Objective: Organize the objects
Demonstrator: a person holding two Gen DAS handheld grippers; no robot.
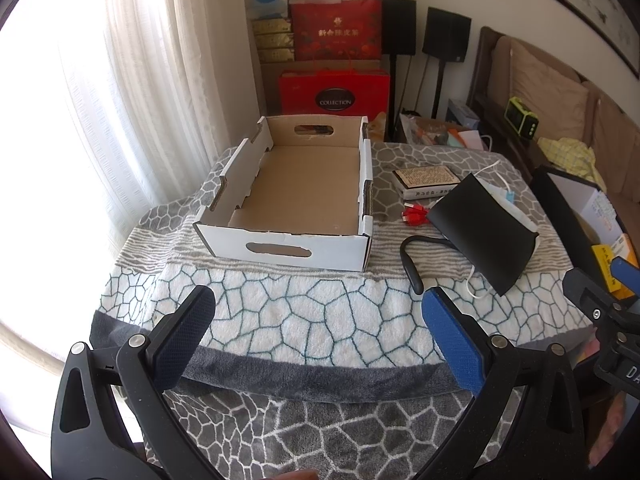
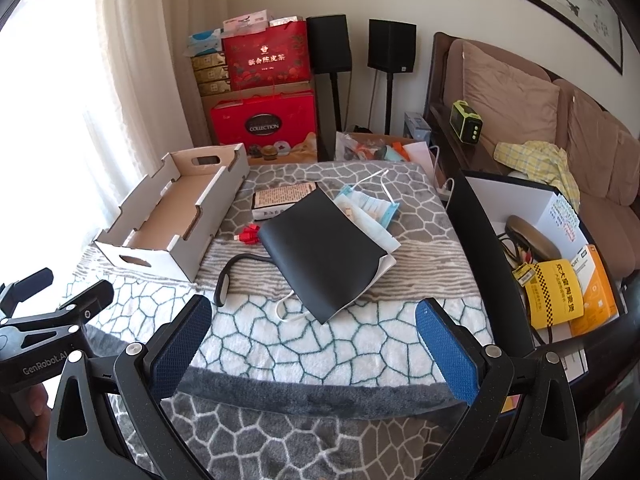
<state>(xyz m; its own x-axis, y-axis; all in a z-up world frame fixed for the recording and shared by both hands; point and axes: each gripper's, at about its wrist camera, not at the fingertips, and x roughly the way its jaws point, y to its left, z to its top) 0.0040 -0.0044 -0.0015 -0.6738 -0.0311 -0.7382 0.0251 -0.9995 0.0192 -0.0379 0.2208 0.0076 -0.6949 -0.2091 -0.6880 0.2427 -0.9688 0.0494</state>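
Cardboard tray (image 1: 296,188) sits empty at the left of the blanket-covered worktop (image 1: 280,320), open side up, and I judge it to be where the loose things belong. To do this step well I would take the top item of the pile first, since lifting anything from underneath would drag the rest along.

Going left to right from the tray: a small red cable (image 2: 249,235) lies just beside the pile, a book (image 2: 280,200) lies flat behind it, and the black pouch (image 2: 324,252) rests tilted over a white cord (image 2: 286,314) and over the face masks (image 2: 368,208). A black curved strap (image 2: 224,280) pokes out from under the pouch's near-left side. At the far right stands a black-and-white box (image 2: 532,208) holding a yellow packet (image 2: 554,292) and other bits.

The pouch is thin and floppy, so I would come in low along its near edge and pinch edge-on, not press down from above. The cord could snag and trail, which is the main risk.

My left gripper (image 1: 318,332) hovers above the near white band of the blanket, fingers wide apart, holding nothing, aimed at the tray. My right gripper (image 2: 314,340) hovers level with it, fingers equally spread and empty, pointing at the pouch's near corner.
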